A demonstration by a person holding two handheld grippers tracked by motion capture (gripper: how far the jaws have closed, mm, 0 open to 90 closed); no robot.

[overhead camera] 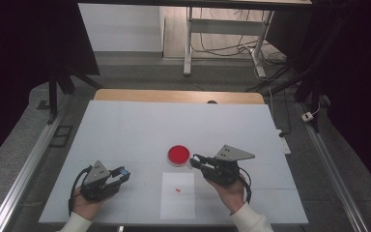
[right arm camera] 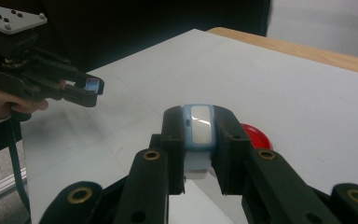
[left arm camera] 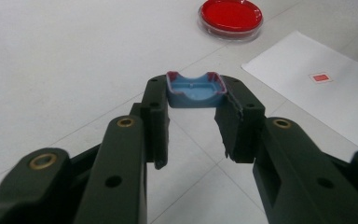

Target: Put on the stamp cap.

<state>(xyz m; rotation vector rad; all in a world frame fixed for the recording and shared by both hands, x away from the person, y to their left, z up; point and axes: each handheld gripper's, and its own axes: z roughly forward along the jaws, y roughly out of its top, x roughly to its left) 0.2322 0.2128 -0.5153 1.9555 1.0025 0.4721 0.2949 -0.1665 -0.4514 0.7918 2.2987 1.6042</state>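
- Left gripper (overhead camera: 118, 175), low left in the high view, jaws clamped on a blue cap (left arm camera: 196, 89); the cap sits right at the fingertips, bridging both pads, hollow side facing the camera.
- Right gripper (overhead camera: 196, 161), low right in the high view, jaws closed on a blue-and-white piece (right arm camera: 198, 126); piece stands upright between the pads, white face toward the camera.
- Red dish (overhead camera: 178, 154) at about 10 o'clock from the right gripper's tips, just beside them; from the left gripper it lies at about 2 o'clock, well apart.
- White paper sheet (overhead camera: 178, 195) between the two hands, at 6 o'clock from the dish, with a small red mark (overhead camera: 178, 189) on it.
- White table (overhead camera: 125, 130), wooden edge at the far side; grey floor, metal desk legs and cables beyond at 12 o'clock, dark curtains on both sides.
- Cap: light blue, curved rim, reddish smears on the corners. Dish: round, clear rim, red fill.
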